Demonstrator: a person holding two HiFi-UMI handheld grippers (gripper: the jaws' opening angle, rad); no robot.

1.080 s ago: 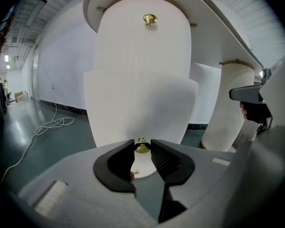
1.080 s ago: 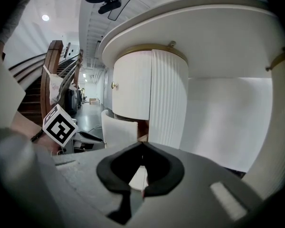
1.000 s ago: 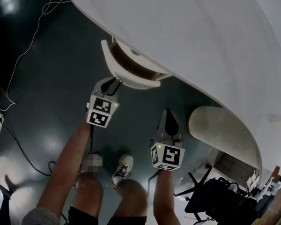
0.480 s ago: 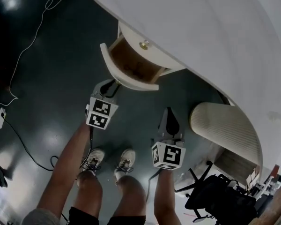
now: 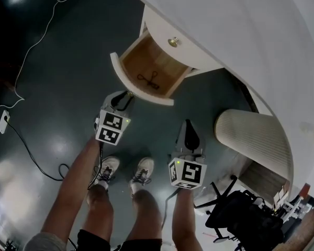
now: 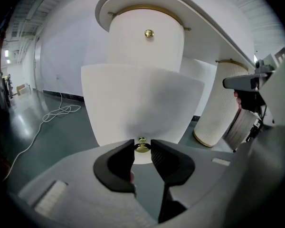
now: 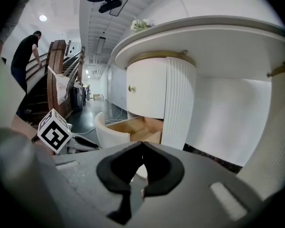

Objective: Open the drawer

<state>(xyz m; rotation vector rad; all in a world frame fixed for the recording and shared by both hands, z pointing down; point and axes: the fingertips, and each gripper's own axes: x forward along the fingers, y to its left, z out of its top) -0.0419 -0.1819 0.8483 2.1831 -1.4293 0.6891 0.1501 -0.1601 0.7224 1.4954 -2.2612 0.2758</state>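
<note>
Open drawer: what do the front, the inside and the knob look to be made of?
The drawer front is smooth, matte off-white with no grain showing: probably painted wood or board. Its inside is tan and looks unpainted: likely bare wood or veneer. The knob is small, shiny and gold-coloured: probably brass or brass-plated metal.

Floor [image 5: 52, 82] dark green, glossy, with pale light patches. White cable [image 6: 57, 112] lies looped across it. Curved white table [image 5: 251, 30] stands on a ribbed cream pedestal [image 5: 251, 140]. Black chair [image 5: 240, 219] near the pedestal. White wall [image 6: 61, 56] behind. Wooden stair rail [image 7: 54, 68]; ceiling lamp [image 7: 42, 18] lit.
</note>
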